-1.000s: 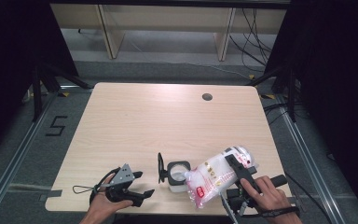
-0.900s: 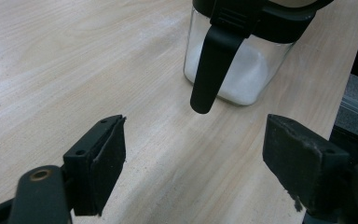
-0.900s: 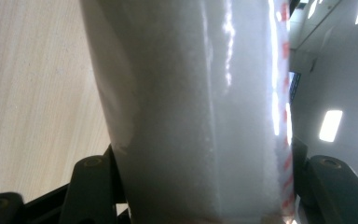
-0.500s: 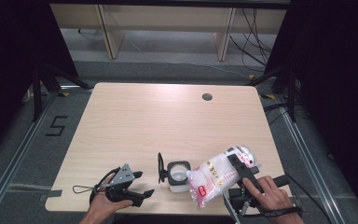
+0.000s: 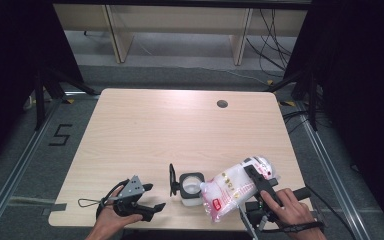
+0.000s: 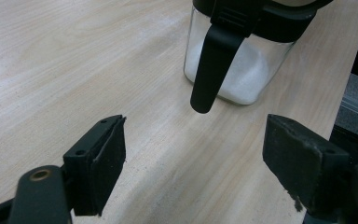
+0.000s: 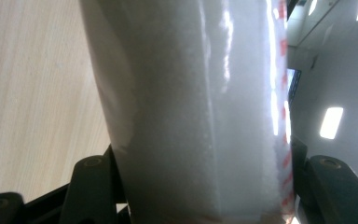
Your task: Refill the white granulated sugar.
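Near edge of counter (image 5: 130, 130), high view: left gripper (image 5: 147, 197) rests low at the front-left, held in the person's left hand (image 5: 111, 220), jaws apart with nothing between them. In the left gripper view the two black pads stand wide, bare wood between, and the jar's black lid handle (image 6: 209, 70) hangs down just ahead.

Right gripper (image 5: 260, 182) at the front-right, in the right hand (image 5: 287, 212), jaws clamped on the plastic bag (image 5: 232, 192) of white granules. The right gripper view shows the bag (image 7: 200, 107) pinched between both jaws, with a red-striped edge along one side. The bag is tilted, its lower end down toward the jar.

Bag print: red patch and small yellow marks; text too small to read.

Glass jar (image 5: 191, 189) stands just left of the bag, touching or nearly so, with its lid (image 5: 172, 179) swung open to its left. White granules lie in its base (image 6: 235, 70).

Far: round grommet hole (image 5: 222, 104). Floor mark "5" (image 5: 60, 135), left of counter.

Against 1.0 s and 0.5 s ago: both grippers, bag and jar lie as they did; no shift discernible.
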The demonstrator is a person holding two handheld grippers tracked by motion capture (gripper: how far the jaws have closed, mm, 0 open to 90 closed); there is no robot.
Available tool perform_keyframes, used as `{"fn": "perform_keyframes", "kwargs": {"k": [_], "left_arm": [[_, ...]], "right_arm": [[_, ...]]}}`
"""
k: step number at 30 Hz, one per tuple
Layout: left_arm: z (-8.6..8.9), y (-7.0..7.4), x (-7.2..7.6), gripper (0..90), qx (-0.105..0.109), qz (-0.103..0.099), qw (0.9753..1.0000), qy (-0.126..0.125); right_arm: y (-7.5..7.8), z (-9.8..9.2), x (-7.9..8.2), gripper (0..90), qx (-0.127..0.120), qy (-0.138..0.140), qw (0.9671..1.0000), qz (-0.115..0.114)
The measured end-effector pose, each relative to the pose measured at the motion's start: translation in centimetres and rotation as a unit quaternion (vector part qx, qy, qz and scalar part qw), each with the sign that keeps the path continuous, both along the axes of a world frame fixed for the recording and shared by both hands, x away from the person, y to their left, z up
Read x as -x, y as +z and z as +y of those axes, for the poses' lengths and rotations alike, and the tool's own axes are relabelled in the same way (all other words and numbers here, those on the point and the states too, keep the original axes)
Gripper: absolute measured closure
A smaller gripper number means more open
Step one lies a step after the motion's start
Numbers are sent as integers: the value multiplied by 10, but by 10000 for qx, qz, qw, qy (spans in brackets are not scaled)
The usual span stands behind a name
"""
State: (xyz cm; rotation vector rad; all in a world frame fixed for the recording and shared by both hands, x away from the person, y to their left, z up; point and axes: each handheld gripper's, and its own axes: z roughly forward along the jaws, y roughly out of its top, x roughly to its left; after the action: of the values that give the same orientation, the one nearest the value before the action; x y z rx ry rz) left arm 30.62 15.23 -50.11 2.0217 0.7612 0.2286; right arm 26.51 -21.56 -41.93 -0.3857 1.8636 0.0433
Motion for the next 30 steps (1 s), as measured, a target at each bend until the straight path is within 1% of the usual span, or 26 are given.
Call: {"fn": "perform_keyframes", "kwargs": {"k": [1,2,3,4,5,6,7,8,10,11,13,14,15,18,19,20,21,22,23,24,25,26,27,28,29,30], "left_arm": [[0,0,0,209,-5,-2,10000,-5],[1,0,0,208,-47,-17,10000,-20],[0,0,1,209,21,-26,10000,10],[0,1,1,209,11,-9,10000,16],[0,0,0,209,-4,-13,10000,16],[1,0,0,209,-33,-19,10000,14],[1,0,0,209,-36,-8,10000,-9],[1,1,0,209,-42,-7,10000,-10],[0,0,0,208,1,-2,10000,-1],[0,0,0,209,-6,0,10000,-6],[0,0,0,209,-16,-18,10000,-24],[0,0,0,209,-1,-5,10000,-5],[0,0,0,209,0,-2,10000,-1],[1,0,0,209,-37,-35,10000,6],[0,0,0,209,-6,-23,10000,10],[0,0,0,209,11,-15,10000,16],[1,1,0,209,-34,-20,10000,14],[1,1,0,209,-24,-20,10000,10],[1,0,0,209,-22,-31,10000,10],[0,0,0,209,-16,-27,10000,14],[0,0,0,209,-1,-1,10000,-7],[0,0,0,209,-5,-5,10000,-9],[0,0,0,209,1,-6,10000,-11],[0,0,0,209,12,-20,10000,7],[0,0,0,209,-31,-30,10000,17],[0,0,0,209,5,-28,10000,6]], "right_arm": [[-1,0,1,430,-81,-109,9999,70],[0,1,1,430,10,17,10000,31],[-1,1,0,430,14,82,10000,-20],[0,1,1,430,20,-42,10000,49],[-1,0,1,430,-54,-103,9999,77],[-1,-1,-2,430,-53,116,9999,-98],[-2,-2,0,430,-110,-87,9999,-6],[-1,-2,1,430,-24,-161,9999,28],[3,-1,-2,430,223,68,9997,-59],[-2,-2,-2,430,-35,22,10000,-79],[2,1,0,430,248,-48,9997,52],[-1,0,0,430,103,-31,9999,7],[1,1,-1,430,154,140,9998,-77],[-1,0,0,430,75,15,10000,5],[1,1,-1,430,166,152,9997,-97],[0,0,0,431,103,-23,9999,-31],[3,1,0,431,249,30,9997,-58],[0,0,0,430,152,28,9999,-69],[-2,-1,1,431,46,-87,9999,-23],[-1,0,-1,431,52,48,10000,-53],[-3,0,-1,431,-39,71,9999,-73],[-1,2,0,431,132,8,9999,-17],[-4,1,2,431,-17,-109,9999,15],[-3,4,-1,431,157,176,9997,-72],[-1,5,-1,431,180,184,9996,-60],[-3,4,1,431,18,26,10000,6]]}}
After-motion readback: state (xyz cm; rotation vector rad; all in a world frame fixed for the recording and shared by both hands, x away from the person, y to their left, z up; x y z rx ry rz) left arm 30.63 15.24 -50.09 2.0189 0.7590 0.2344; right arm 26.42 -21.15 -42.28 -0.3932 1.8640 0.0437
